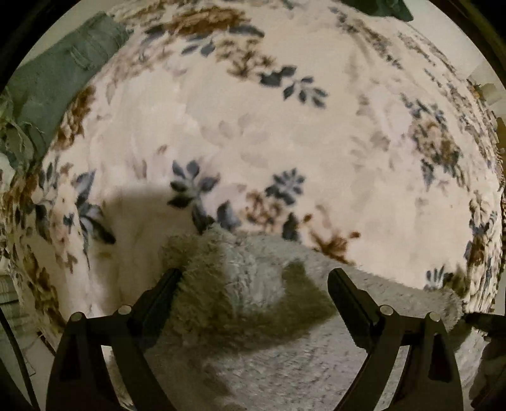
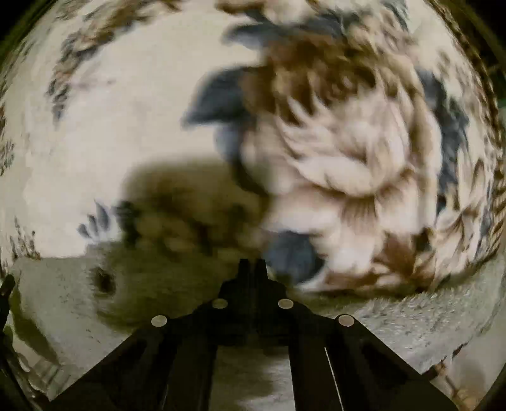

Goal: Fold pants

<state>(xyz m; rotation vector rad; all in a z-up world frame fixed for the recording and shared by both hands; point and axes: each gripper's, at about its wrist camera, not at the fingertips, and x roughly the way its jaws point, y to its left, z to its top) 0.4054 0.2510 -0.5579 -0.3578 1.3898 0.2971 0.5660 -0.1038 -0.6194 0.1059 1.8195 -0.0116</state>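
Fuzzy grey pants (image 1: 253, 284) lie on a floral blanket (image 1: 253, 132) at the bottom of the left wrist view. My left gripper (image 1: 254, 276) is open, and a bunched end of the pants sits between its fingers. In the right wrist view the pants (image 2: 411, 319) run along the bottom under my right gripper (image 2: 252, 264), whose fingers are closed together at the pants' edge. Whether fabric is pinched between them is hidden.
A green denim garment (image 1: 60, 72) lies at the blanket's upper left edge. Another dark green cloth (image 1: 379, 9) shows at the top. The blanket (image 2: 126, 110) fills most of the right wrist view.
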